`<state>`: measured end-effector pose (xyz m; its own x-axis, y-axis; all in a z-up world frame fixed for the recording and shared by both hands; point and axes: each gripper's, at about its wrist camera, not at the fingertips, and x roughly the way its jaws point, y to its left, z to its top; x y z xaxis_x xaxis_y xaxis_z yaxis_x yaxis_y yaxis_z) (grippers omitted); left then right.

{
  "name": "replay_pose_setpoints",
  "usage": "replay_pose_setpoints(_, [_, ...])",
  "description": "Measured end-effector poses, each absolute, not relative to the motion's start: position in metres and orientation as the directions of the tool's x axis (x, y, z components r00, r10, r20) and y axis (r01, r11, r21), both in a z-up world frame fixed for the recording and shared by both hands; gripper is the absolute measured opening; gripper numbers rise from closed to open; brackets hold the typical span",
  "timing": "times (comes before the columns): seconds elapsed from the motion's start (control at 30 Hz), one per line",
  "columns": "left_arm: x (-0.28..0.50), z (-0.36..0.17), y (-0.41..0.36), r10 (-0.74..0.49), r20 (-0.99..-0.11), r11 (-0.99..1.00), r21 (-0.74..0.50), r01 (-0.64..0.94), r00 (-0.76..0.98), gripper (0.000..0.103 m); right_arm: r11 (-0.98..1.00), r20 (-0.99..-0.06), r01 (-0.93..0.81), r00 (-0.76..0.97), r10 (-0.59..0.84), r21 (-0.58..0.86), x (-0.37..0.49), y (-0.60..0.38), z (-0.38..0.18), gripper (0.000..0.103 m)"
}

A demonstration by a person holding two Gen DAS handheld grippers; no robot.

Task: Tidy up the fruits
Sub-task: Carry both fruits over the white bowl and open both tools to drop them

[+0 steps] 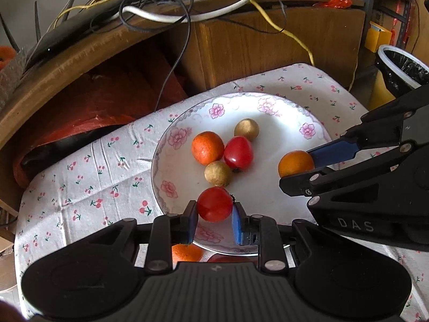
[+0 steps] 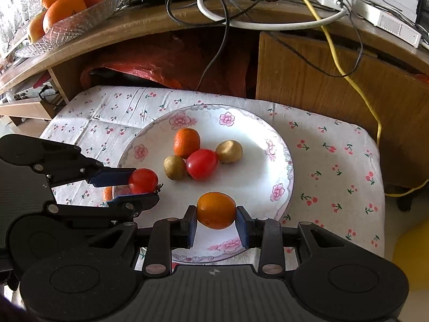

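A white floral plate (image 1: 187, 123) (image 2: 257, 187) lies on a cherry-print cloth. At its middle sit an orange (image 1: 207, 147) (image 2: 187, 142), a red tomato (image 1: 238, 152) (image 2: 201, 164) and two brown kiwis (image 1: 246, 129) (image 1: 217, 173) (image 2: 229, 151) (image 2: 174, 167). My left gripper (image 1: 214, 218) (image 2: 140, 183) is shut on a second red tomato (image 1: 214, 207) (image 2: 143, 180) over the plate's near-left rim. My right gripper (image 2: 216, 224) (image 1: 301, 166) is shut on a second orange (image 2: 216, 209) (image 1: 295, 163) over the plate's near side. Another orange (image 1: 185, 252) lies on the cloth below my left gripper, partly hidden.
A wooden desk (image 2: 308, 80) with tangled cables (image 2: 241, 5) rises behind the table. A glass bowl of oranges and an apple (image 2: 67, 8) stands on the desk at left. A bin with a black liner (image 1: 402, 69) is at the right. Red plastic (image 2: 174, 61) sits under the desk.
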<state>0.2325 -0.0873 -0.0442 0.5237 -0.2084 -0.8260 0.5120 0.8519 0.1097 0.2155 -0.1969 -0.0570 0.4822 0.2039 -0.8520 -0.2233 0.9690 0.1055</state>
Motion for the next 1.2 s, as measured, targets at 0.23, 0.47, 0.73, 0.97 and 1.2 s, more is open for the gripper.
replay_pose_setpoints(0.23, [0.2382,-0.0485,-0.0869,-0.209,-0.829,0.855,0.103,0.508,0.519,0.033,0.967,-0.853,-0.228,0.475,0.214,0.115,0.2196,-0.198,-0.0592,0.03])
replay_pose_setpoints(0.47, [0.2367,-0.0506,-0.089,-0.203,-0.827,0.849,0.119,0.515,0.525,0.034,0.969,-0.856,-0.219,0.473,0.207,0.114,0.2194,-0.1985,-0.0623,0.031])
replay_pose_setpoints(0.73, [0.2376,-0.05,-0.0883,-0.2,-0.826,0.852,0.119,0.51,0.527,0.035,0.971,-0.852,-0.213,0.483,0.201,0.108,0.2193,-0.1986,-0.0624,0.031])
replay_pose_setpoints(0.97, [0.2365,-0.0487,-0.0873,-0.198,-0.823,0.852,0.124,0.508,0.533,0.036,0.974,-0.848,-0.206,0.496,0.184,0.091,0.2175,-0.1997,-0.0611,0.035])
replay_pose_setpoints(1.2, [0.2345,-0.0451,-0.0857,-0.189,-0.816,0.852,0.14,0.505,0.546,0.037,0.976,-0.842,-0.198,0.509,0.18,0.089,0.2163,-0.2012,-0.0586,0.041])
